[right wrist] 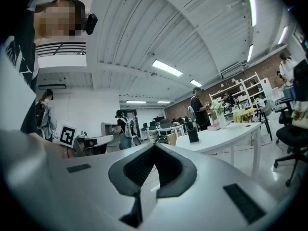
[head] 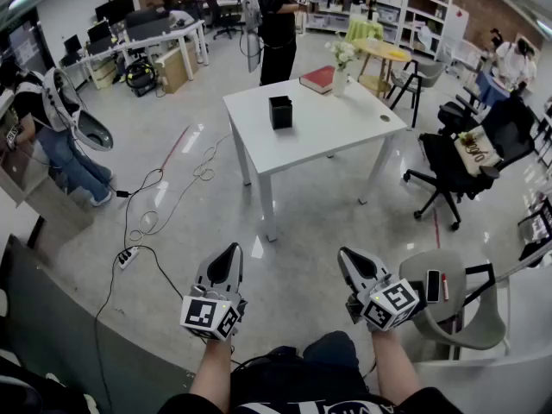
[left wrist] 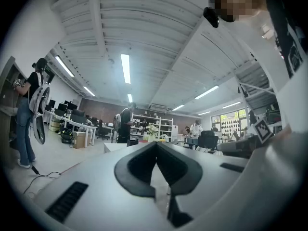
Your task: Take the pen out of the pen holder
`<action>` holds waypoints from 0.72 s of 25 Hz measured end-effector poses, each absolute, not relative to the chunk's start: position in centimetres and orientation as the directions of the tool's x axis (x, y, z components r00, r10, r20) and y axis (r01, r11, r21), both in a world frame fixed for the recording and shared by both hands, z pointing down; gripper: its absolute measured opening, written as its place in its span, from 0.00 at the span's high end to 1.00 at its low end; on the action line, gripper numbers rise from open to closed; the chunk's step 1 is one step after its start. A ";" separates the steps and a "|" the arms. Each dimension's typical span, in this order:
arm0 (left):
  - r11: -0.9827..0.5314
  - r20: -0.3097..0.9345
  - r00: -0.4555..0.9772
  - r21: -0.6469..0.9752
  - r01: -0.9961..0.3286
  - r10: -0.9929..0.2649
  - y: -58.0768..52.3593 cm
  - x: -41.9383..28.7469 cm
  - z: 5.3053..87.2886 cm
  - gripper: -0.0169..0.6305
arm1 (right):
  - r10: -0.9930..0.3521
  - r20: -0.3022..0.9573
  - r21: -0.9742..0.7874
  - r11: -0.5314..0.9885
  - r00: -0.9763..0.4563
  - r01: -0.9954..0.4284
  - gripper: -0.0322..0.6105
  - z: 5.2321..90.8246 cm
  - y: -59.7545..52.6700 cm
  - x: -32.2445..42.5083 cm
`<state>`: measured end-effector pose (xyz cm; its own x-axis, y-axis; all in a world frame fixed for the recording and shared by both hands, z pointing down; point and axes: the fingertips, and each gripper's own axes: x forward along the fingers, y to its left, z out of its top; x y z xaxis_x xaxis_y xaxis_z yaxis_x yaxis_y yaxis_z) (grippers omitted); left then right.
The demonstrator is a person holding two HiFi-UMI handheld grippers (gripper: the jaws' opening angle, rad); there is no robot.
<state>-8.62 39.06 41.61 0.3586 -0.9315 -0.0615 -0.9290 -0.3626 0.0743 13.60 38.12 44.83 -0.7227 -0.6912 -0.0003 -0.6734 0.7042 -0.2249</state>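
The left tool (head: pixel 231 250) and the right tool (head: pixel 345 254) are held side by side at the bottom of the head view, above the floor (head: pixel 302 231) and well apart from the white worktop (head: pixel 336 132), towards which both are pointed; in the left gripper view the left tool's jaws are seen pressed together at their tips, with nothing between them; in the right gripper view the right tool's jaws are likewise seen closed on each other and empty; the black holder (head: pixel 280 111) is stood upright on the worktop, nearer its left side in the head view, apart from the other things there, and is touched by neither tool; the pen is too small to be made out in the holder from here; a red book (head: pixel 317 79) is laid at the far edge of the worktop, with a vase (head: pixel 342 69) of flowers just beside it on the right; a person (head: pixel 276 24) in dark clothes is seen standing beyond the worktop; cables (head: pixel 164 198) are strewn over the floor to the left of the worktop; a black chair (head: pixel 461 158) is placed to its right.
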 end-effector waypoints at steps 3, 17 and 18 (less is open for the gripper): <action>-0.353 -0.047 0.351 0.071 -0.933 -0.935 38.9 -9.2 42.3 0.97 | -0.691 0.007 -0.229 0.702 -0.723 -0.674 0.94 45.6 37.9 13.2; -0.343 -0.070 0.337 0.085 -0.936 -0.939 35.5 -11.4 40.9 0.97 | -0.716 -0.016 -0.242 0.680 -0.698 -0.692 0.94 44.6 33.7 12.7; -0.346 -0.077 0.340 0.087 -0.934 -0.937 35.0 -11.4 40.7 0.97 | -0.723 -0.026 -0.247 0.674 -0.691 -0.696 0.94 44.4 33.2 12.9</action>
<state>-11.42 34.96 40.69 0.3400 -0.9373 -0.0767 -0.9342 -0.3459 0.0870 12.87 33.22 44.38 -0.6907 -0.7227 -0.0260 -0.6960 0.6741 -0.2473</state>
